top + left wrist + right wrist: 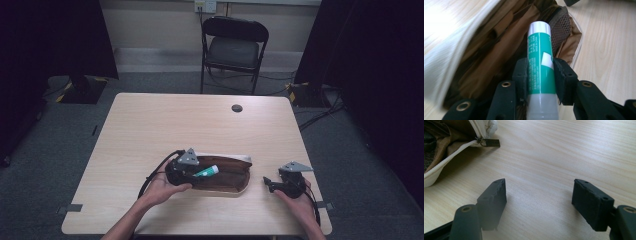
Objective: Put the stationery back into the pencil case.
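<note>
A green and white glue stick [540, 60] is clamped between the black pads of my left gripper [540, 75], white cap end pointing forward. In the high view the glue stick [206, 171] hangs over the open brown pencil case [227, 180] with cream edging, and the left gripper [196, 172] sits at the case's left end. The case's brown lining and mesh pocket [560, 27] lie just beyond the stick. My right gripper [539, 200] rests open over bare wood to the right of the case [439, 157], nothing between its jaws; the high view shows this right gripper [267, 182] near the table's front right.
The zipper pull [490, 143] of the case lies on the wooden table [165, 125]. A small dark round grommet [237, 108] sits near the table's far edge. A black folding chair [234, 47] stands beyond the table.
</note>
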`<state>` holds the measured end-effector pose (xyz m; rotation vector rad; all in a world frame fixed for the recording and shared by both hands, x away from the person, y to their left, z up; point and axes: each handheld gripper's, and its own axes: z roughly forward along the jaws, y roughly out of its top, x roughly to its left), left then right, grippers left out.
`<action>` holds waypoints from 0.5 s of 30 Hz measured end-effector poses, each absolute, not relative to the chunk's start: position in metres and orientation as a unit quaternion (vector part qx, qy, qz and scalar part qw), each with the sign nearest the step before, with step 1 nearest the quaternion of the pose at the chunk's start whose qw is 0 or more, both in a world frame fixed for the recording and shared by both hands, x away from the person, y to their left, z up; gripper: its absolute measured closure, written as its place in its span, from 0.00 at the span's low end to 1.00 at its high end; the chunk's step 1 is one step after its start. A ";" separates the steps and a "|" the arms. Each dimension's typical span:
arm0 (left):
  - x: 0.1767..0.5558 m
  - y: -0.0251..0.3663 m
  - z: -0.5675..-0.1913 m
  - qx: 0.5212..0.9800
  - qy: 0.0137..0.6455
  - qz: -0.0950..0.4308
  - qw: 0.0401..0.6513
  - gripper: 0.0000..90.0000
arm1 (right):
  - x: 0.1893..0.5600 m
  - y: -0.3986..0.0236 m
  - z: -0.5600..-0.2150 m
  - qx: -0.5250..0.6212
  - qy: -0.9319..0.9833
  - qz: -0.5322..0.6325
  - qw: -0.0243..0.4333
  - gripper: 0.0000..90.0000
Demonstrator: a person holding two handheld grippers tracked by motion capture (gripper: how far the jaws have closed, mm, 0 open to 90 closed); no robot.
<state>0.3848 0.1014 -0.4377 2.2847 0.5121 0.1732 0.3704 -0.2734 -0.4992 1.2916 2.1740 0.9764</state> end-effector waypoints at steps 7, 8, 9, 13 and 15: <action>0.395 0.090 -0.437 0.903 0.200 0.073 0.374 0.73 | 0.370 -0.273 -0.499 0.466 0.783 0.352 0.214 0.30; 0.397 0.087 -0.435 0.900 0.203 0.074 0.379 0.73 | 0.370 -0.273 -0.499 0.466 0.783 0.352 0.214 0.30; 0.398 0.085 -0.435 0.896 0.206 0.076 0.385 0.73 | 0.370 -0.273 -0.499 0.465 0.783 0.352 0.214 0.30; 0.402 0.078 -0.434 0.901 0.200 0.079 0.378 0.73 | 0.370 -0.273 -0.499 0.465 0.783 0.352 0.214 0.30; 0.405 0.076 -0.435 0.900 0.206 0.077 0.376 0.73 | 0.370 -0.273 -0.499 0.465 0.783 0.352 0.214 0.30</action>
